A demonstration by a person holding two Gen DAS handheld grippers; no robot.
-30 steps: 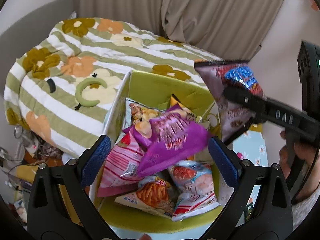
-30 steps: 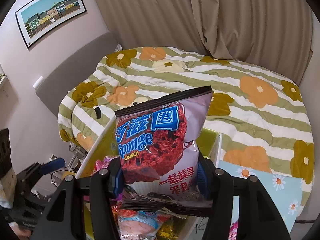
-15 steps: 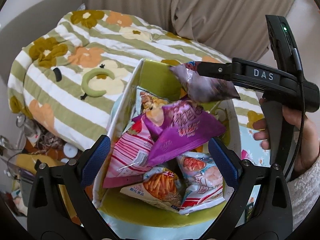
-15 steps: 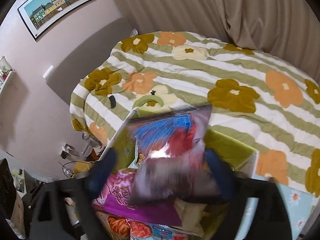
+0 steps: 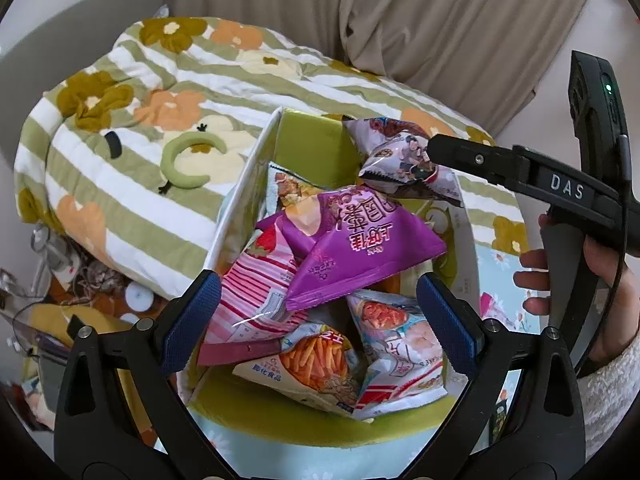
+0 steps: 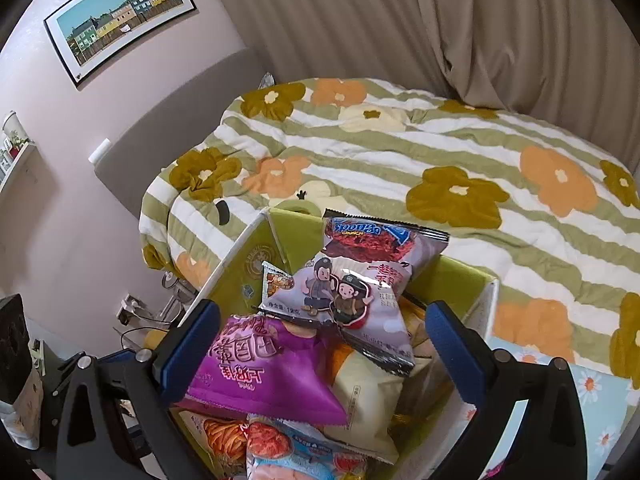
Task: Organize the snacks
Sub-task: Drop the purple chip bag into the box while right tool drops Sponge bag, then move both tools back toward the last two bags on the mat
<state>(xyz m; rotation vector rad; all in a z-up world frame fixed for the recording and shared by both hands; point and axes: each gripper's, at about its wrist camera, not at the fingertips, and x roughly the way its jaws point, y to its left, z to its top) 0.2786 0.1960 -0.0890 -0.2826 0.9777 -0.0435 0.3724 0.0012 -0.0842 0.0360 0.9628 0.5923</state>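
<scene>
snack bags (image 5: 352,248) heaped in green box (image 5: 312,148)

You are in a home bedroom: a bed (image 6: 400,152) under a flowered, striped quilt (image 6: 460,168), drawn curtains (image 6: 440,20), a framed picture (image 6: 120,20) on the wall.

A striped, flowered quilt (image 6: 400,152) is spread at twelve o'clock; a framed picture (image 6: 120,20) is hung at ten, curtains (image 6: 440,20) drawn behind.
</scene>
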